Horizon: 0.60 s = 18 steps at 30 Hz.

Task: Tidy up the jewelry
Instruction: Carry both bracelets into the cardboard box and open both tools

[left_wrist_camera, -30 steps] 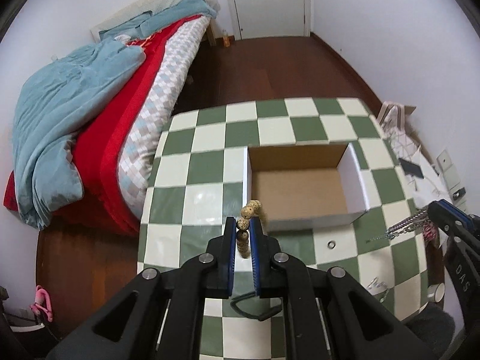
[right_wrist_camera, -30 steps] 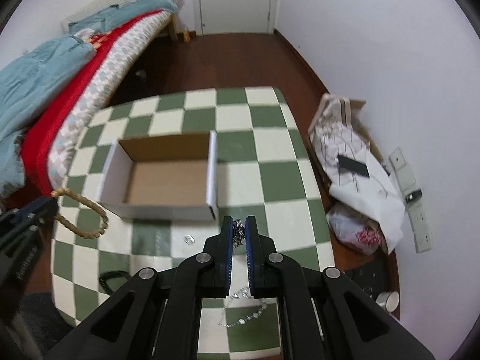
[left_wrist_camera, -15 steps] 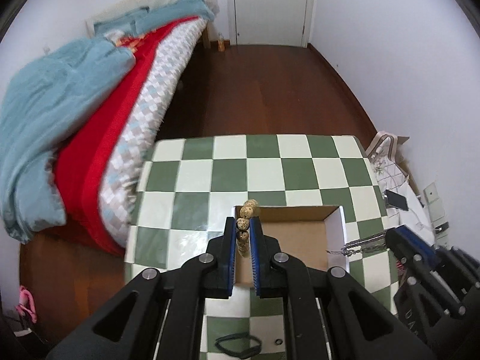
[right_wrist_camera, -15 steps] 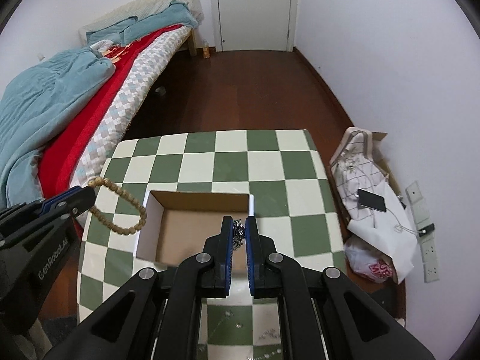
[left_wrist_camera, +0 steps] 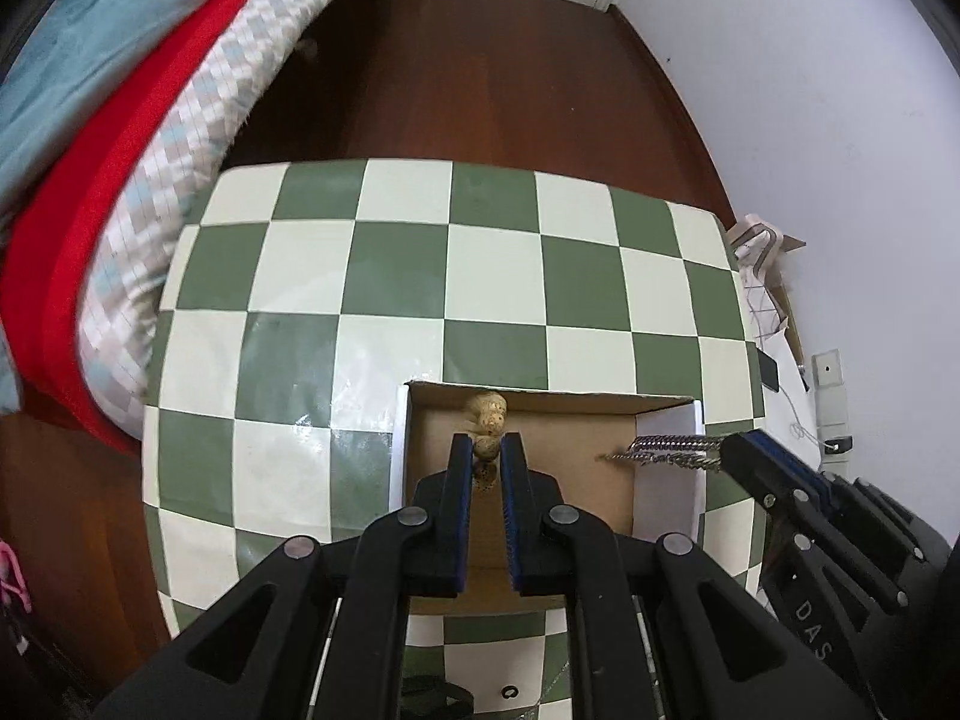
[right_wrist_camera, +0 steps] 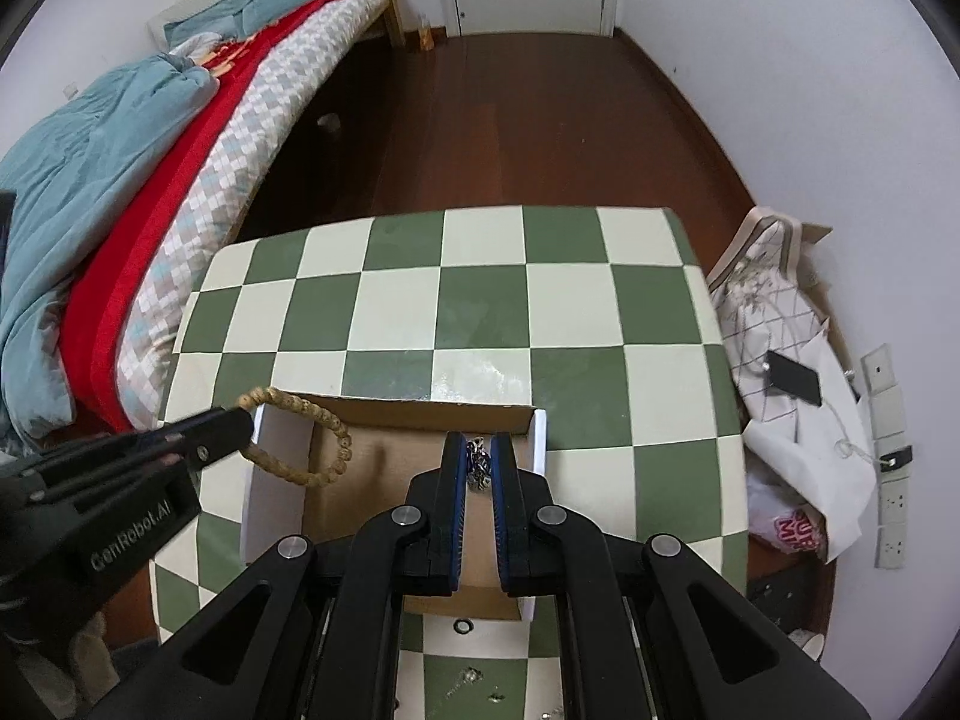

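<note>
both light, limp: left gripper (left_wrist_camera: 485, 461) clamped on bead bracelet (right_wrist_camera: 312, 420), right gripper (right_wrist_camera: 478, 463) on slippery metal chain (left_wrist_camera: 672, 453); pinch strand midway, over box (right_wrist_camera: 384, 414).

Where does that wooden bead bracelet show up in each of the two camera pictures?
Left wrist view: the bracelet sits low in the middle, pinched in the left gripper, seen edge-on over the box.
Right wrist view: the bracelet hangs as a loop at the left, from the left gripper, over the box's left end.
Shared landmark: the open cardboard box on the checkered table.
</note>
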Each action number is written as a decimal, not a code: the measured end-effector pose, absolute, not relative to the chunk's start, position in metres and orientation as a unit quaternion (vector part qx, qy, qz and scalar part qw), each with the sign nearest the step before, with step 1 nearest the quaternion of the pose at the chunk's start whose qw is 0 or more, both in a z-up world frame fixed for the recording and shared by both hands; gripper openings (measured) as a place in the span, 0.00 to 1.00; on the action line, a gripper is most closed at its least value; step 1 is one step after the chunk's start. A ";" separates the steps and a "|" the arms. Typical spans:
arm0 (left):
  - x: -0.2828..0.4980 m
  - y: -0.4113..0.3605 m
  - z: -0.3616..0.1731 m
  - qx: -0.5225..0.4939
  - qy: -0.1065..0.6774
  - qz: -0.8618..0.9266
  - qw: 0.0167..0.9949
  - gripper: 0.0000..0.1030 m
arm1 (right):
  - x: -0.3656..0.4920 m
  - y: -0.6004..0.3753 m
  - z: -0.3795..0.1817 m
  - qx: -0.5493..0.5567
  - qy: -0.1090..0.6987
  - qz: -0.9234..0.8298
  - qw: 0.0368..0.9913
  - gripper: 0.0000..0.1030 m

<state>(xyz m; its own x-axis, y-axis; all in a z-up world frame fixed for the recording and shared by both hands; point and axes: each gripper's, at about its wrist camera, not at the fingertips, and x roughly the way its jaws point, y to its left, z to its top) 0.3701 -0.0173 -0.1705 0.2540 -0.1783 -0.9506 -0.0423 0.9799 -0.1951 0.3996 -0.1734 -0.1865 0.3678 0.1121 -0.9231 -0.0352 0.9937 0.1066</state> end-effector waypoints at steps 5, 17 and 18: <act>0.374 -0.010 -0.169 -0.082 0.601 -0.025 0.795 0.21 | 0.412 -0.172 -0.203 0.056 0.593 0.068 0.800 0.09; 0.350 0.018 -0.159 0.001 0.543 0.069 0.837 0.99 | 0.392 -0.174 -0.209 0.016 0.600 0.019 0.800 0.98; 0.346 0.019 -0.160 0.006 0.540 0.073 0.838 0.99 | 0.389 -0.174 -0.211 0.010 0.600 0.017 0.800 0.98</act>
<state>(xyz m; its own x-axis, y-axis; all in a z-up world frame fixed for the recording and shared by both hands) 0.3463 0.0190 -0.1605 0.4061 0.1281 -0.9048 -0.1153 0.9894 0.0884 0.3892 -0.1736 -0.2108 0.2793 0.0391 -0.9594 -0.0147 0.9992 0.0364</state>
